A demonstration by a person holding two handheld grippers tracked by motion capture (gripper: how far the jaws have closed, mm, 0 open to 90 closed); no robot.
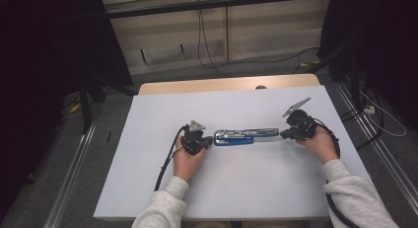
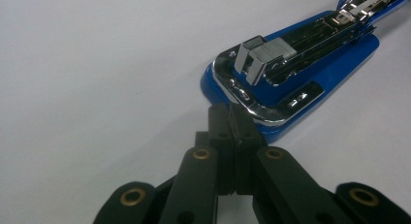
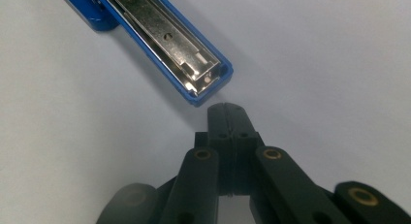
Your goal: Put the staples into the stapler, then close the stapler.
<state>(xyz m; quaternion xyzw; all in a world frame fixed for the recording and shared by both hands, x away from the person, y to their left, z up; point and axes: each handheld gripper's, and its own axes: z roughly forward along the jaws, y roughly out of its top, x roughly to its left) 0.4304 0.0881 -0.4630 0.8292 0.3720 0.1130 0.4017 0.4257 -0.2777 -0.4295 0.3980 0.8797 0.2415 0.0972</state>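
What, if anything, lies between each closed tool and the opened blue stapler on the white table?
Nothing visible. The left tool sits at the chrome-topped end of the opened blue metal stapler; the right tool is just off its other end, with bare white table between.

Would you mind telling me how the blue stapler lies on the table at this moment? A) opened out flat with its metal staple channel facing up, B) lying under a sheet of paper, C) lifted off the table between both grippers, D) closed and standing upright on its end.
A: the stapler lies unfolded on the white table, its shiny metal channel facing up, between the shut left gripper and the shut right gripper.
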